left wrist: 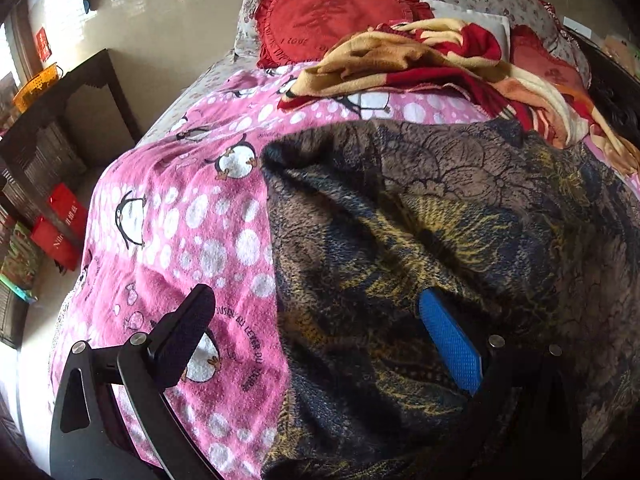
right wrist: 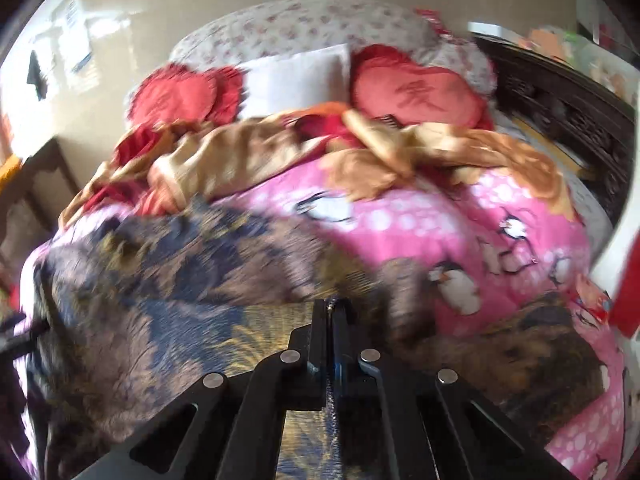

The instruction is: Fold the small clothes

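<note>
A dark brown, navy and yellow patterned garment (left wrist: 440, 220) lies spread on a pink penguin blanket (left wrist: 180, 216) on a bed. My left gripper (left wrist: 320, 308) is open just above it; the black finger (left wrist: 188, 332) is over the pink blanket, the blue-padded finger (left wrist: 452, 344) over the garment's left part. In the blurred right wrist view, my right gripper (right wrist: 332, 308) is shut on a fold of the same garment (right wrist: 160, 280), with cloth pinched between the jaws.
A rumpled red, cream and tan blanket (left wrist: 440, 64) and red heart pillows (left wrist: 320, 20) lie at the bed's head. A dark wooden table (left wrist: 60, 120) and red bags (left wrist: 60, 232) stand left of the bed. A dark carved headboard (right wrist: 560, 112) is at the right.
</note>
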